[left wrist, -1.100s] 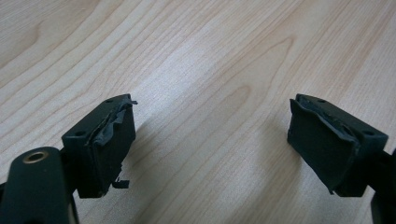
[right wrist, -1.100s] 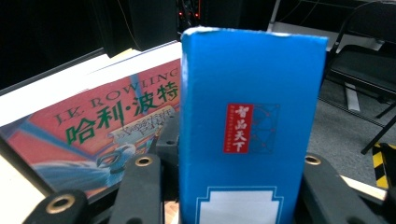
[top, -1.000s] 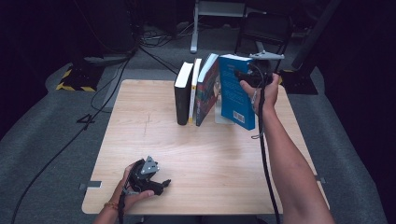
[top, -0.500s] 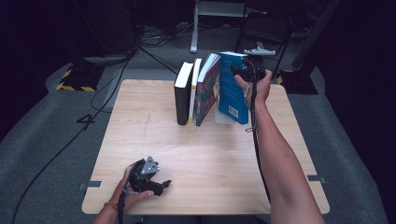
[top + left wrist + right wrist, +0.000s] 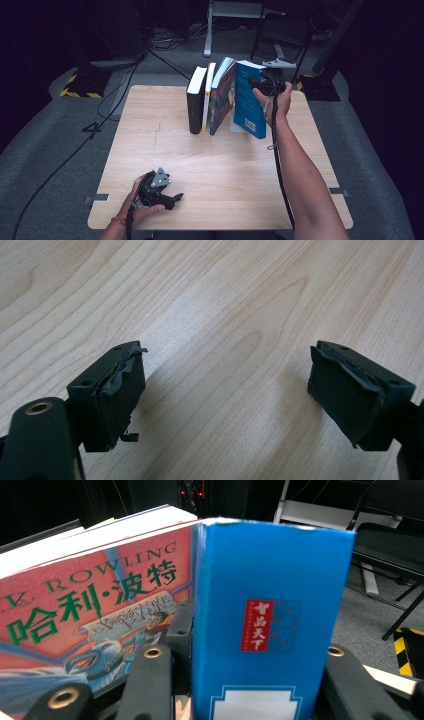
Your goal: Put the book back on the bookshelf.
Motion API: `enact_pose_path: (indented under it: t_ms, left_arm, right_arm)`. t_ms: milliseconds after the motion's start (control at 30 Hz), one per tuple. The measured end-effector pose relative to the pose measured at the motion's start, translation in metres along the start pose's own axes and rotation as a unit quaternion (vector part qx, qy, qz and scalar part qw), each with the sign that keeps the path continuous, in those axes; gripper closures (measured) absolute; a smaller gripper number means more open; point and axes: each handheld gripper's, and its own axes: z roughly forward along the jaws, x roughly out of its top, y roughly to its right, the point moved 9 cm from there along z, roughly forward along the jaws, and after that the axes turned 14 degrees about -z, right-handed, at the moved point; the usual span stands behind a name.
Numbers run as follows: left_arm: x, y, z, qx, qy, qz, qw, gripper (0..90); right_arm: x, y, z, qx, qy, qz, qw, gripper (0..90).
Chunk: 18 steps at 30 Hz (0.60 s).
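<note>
A blue book point(image 5: 248, 100) stands tilted at the far middle of the table point(image 5: 150, 130), with my right gripper point(image 5: 261, 84) shut on it near the top. In the right gripper view the blue book's spine point(image 5: 270, 630) sits between the jaws of the right gripper point(image 5: 255, 647). Just left of it leans a red illustrated book point(image 5: 223, 97) point(image 5: 95, 605). Beside that stand a thin white book point(image 5: 208, 97) and a black book point(image 5: 195, 102). My left gripper point(image 5: 161, 192) point(image 5: 225, 385) rests open on the bare wood near the front left edge.
Behind the table stand a dark chair point(image 5: 282, 35) and a metal stand base point(image 5: 220, 20). Cables point(image 5: 120, 85) run over the grey floor at the left. A yellow-black striped marker point(image 5: 77, 92) lies at the far left.
My right gripper has carried the blue book a little to the left, closer to the red book. The left gripper has stayed where it was.
</note>
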Motion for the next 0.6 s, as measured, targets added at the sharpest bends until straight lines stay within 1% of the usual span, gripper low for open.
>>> enact_pose_path:
  t_ms: [133, 233, 400, 533, 600]
  left_arm:
    - [0.000, 0.000, 0.000, -0.001, 0.000, -0.001, 1.0000, 15.0]
    - [0.000, 0.000, 0.000, -0.003, -0.001, 0.002, 1.0000, 14.8]
    - [0.001, 0.000, 0.001, -0.004, -0.002, 0.006, 1.0000, 14.6]
    - [0.002, 0.001, 0.002, -0.004, -0.002, 0.003, 1.0000, 14.4]
    - [0.002, 0.000, 0.002, -0.003, -0.002, 0.004, 1.0000, 14.4]
  right_arm:
    - [-0.004, -0.003, -0.006, 0.005, 0.001, -0.003, 1.0000, 60.2]
    - [-0.012, -0.007, -0.016, 0.012, 0.000, -0.009, 0.9999, 60.1]
    - [-0.026, -0.011, -0.032, 0.027, 0.001, -0.010, 0.9996, 60.1]
    - [-0.039, -0.016, -0.047, 0.037, -0.001, -0.017, 0.9992, 60.1]
    - [-0.047, -0.018, -0.055, 0.046, -0.003, -0.019, 0.9988, 60.0]
